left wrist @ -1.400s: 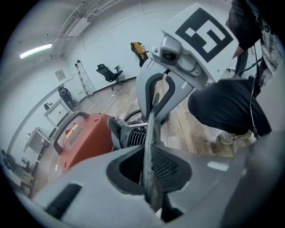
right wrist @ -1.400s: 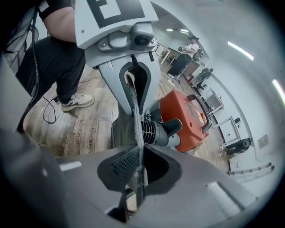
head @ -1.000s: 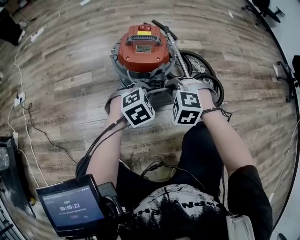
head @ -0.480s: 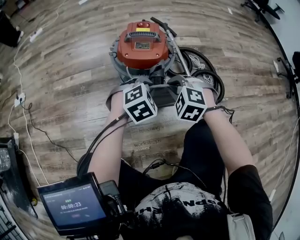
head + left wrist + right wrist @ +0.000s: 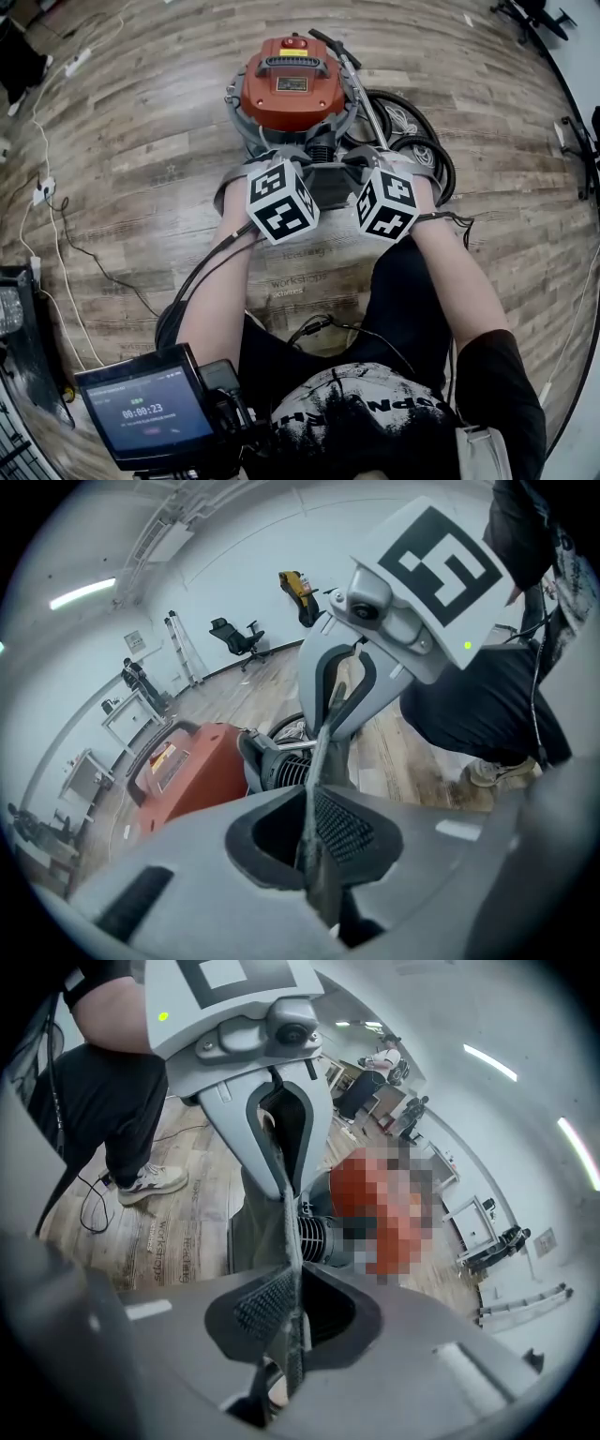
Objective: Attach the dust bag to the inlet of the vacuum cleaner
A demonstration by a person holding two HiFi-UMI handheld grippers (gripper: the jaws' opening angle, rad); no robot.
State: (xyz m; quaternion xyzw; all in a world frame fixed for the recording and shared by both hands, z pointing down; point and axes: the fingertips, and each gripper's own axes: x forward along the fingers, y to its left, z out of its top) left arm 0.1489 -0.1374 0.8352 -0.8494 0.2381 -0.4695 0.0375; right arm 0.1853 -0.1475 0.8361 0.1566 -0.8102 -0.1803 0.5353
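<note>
The vacuum stands on the floor, with the bag held just before its inlet. The left gripper, its fingers just closing tighter, and the right gripper each pinch a bag edge. The bag likely wants holding taut and square to the inlet as it is pushed on.

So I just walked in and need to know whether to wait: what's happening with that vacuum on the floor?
A person holds a gripper in each hand over the orange vacuum cleaner on the floor. The left gripper and the right gripper each pinch an edge of the grey dust bag, held by the ribbed inlet. The left fingers have just been closing tighter on it. Whether the bag is seated cannot be told.
</note>
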